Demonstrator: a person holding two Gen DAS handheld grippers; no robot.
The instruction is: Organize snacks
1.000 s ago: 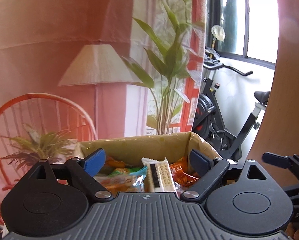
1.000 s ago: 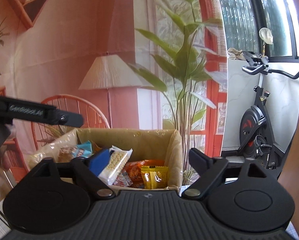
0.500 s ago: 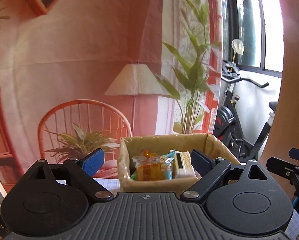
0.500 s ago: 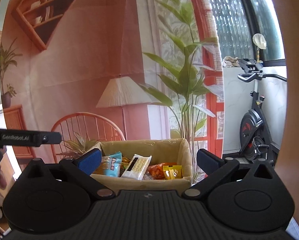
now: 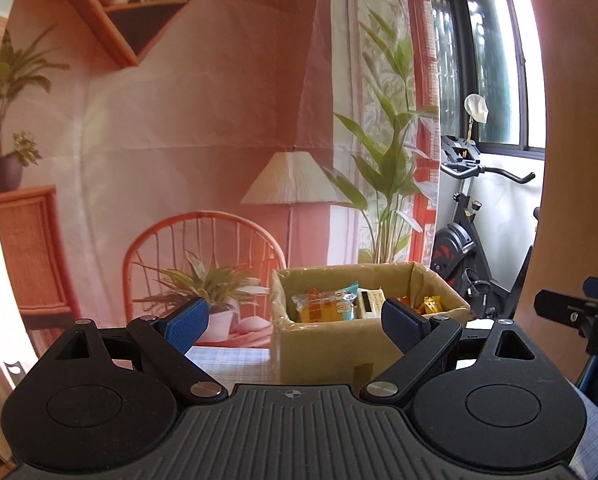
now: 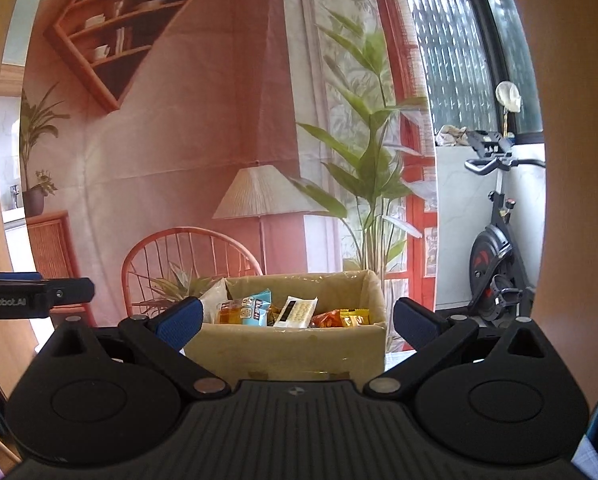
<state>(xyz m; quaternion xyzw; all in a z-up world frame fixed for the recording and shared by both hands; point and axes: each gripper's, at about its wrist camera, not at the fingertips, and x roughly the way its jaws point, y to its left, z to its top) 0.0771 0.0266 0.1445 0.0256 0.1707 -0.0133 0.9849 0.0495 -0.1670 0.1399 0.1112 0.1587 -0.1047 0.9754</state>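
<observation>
Left hand-held gripper (image 5: pixel 295 324): blue-padded fingers spread wide, nothing between them. Right hand-held gripper (image 6: pixel 297 322): likewise wide, empty. Open brown cardboard box (image 6: pixel 299 348) sits ahead on the checked-cloth worktop (image 5: pixel 235 358), apart from both. Inside, packed together: orange-and-teal snack packet (image 5: pixel 325 306), white wafer pack (image 6: pixel 295 312), orange and yellow wrappers (image 6: pixel 341 318). Black exercise bike (image 6: pixel 495 264) stands behind, right.

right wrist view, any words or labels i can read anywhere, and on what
"GenRobot.AI" (first letter cut by the frame edge): on the black bar of the left claw at the left edge.
Print on the snack packets in the cardboard box: too small and blurred to read.
Nothing else legible.
</observation>
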